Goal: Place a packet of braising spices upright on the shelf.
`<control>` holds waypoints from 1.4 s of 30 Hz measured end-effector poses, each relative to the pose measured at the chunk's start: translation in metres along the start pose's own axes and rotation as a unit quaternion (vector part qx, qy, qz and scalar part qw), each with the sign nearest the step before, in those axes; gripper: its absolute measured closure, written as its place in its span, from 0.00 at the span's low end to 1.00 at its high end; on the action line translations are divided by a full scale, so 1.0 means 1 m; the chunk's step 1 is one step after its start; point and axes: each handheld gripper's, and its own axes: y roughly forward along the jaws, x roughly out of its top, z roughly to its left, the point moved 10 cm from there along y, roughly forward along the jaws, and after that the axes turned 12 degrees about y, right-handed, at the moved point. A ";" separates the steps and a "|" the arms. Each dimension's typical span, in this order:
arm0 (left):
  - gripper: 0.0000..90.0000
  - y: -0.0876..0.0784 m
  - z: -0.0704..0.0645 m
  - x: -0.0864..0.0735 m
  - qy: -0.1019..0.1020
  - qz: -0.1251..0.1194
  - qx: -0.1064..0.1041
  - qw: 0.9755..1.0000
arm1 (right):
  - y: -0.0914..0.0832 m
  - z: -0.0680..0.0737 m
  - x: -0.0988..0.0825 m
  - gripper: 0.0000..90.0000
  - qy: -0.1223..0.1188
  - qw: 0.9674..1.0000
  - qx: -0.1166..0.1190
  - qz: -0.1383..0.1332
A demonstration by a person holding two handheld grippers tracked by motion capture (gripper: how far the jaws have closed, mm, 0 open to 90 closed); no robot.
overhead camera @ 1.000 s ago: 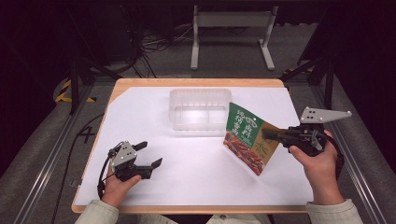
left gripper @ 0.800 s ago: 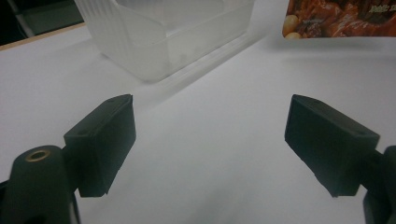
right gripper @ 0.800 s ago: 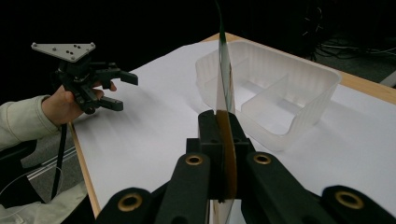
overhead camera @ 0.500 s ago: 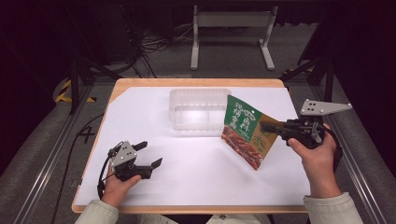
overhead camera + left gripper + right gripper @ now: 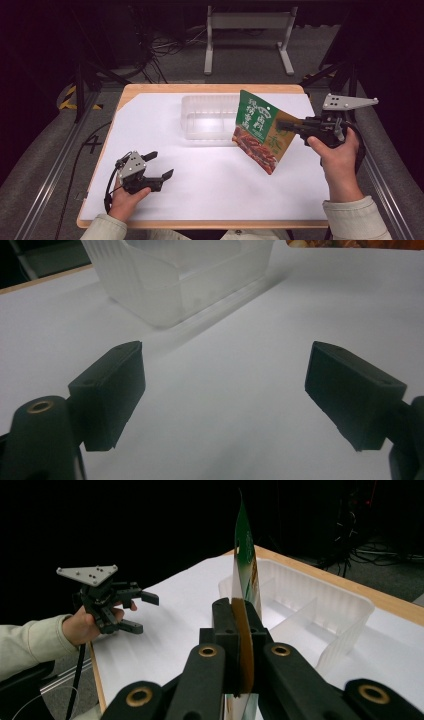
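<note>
Right gripper [image 5: 282,125] clamped on the right edge of a green snack pouch [image 5: 260,131], jaws pressed flat against both faces of it. Seen edge-on in the right gripper view [image 5: 242,645], with the pouch [image 5: 245,575] standing up thin as a blade between the black jaws. Held clear of the white sheet [image 5: 210,170], tilted, the lower corner hanging nearest the paper, the upper corner over the right end of the clear plastic container [image 5: 207,117]. Gripped by the person's right hand [image 5: 336,155] at the right side of the table, grey three-cornered plate on top.

Left gripper [image 5: 161,165] released, jaws spread wide with nothing between them. Rested low on the white sheet near the front left corner, held in the left hand [image 5: 127,196]. Confirmed in the left gripper view [image 5: 225,390]: two black jaws well apart, bare white paper [image 5: 225,430] between. Also caught farther off in the right gripper view [image 5: 142,612], jaws apart, sleeve behind.

Container set near the back middle of the sheet, well apart from the left gripper; translucent, ribbed at the wall [image 5: 165,295], divided inside by partitions [image 5: 300,615]. Wooden table edge [image 5: 200,224] showing around the sheet. A strip of the pouch's red print visible at the top right of the left gripper view [image 5: 350,243].
</note>
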 end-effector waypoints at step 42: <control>0.18 -0.004 0.002 0.000 -0.006 -0.008 0.004 1.000 | 0.113 -0.024 0.089 1.00 0.025 0.999 0.020 -0.034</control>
